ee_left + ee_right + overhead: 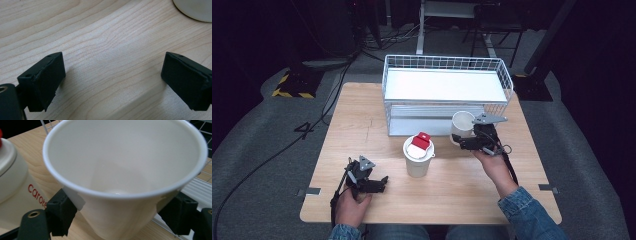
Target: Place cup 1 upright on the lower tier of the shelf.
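An empty white cup is held upright just in front of the wire basket, with my right gripper shut on its lower wall, one pad on each side. To its left on the table stands a lidded white cup with a red tab and red lettering. My left gripper rests low over the table at the front left, jaws wide apart and nothing between them. The lidded cup's base peeks in at the top right of the left gripper view.
The white wire basket with a flat white tray inside occupies the back middle of the wooden table. Bare wood lies at the left and along the front edge. Cables trail across the grey floor on the left.
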Available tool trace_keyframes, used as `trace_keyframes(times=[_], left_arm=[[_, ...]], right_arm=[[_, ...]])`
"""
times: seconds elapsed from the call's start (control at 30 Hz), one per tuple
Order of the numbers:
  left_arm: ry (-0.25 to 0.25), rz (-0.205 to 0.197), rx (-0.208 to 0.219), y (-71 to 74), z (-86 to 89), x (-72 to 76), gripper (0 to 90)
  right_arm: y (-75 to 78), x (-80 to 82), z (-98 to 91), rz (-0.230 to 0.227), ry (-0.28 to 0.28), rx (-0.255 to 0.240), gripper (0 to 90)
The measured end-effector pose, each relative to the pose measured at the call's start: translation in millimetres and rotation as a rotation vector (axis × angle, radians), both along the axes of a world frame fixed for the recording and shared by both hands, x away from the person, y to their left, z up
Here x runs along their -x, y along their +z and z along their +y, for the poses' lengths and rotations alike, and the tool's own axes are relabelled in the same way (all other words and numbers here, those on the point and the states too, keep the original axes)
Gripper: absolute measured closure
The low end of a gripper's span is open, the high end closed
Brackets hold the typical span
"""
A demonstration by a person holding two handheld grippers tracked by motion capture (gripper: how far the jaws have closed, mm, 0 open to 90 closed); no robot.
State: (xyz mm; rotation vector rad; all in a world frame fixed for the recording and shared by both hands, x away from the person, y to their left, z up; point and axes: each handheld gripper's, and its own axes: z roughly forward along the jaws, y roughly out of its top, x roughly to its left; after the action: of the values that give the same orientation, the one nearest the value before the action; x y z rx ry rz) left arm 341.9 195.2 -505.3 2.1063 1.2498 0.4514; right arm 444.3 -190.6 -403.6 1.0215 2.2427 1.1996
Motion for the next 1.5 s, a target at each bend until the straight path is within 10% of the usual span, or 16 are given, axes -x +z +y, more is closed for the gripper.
trace_keyframes(times=[1.5], left_arm=[[0.001,0.002,0.001,0.0,-0.1,0.2,6.1]], right_arm=[[-52.7,-61.3,13.0,-0.091,-0.148,0.007,22.7]])
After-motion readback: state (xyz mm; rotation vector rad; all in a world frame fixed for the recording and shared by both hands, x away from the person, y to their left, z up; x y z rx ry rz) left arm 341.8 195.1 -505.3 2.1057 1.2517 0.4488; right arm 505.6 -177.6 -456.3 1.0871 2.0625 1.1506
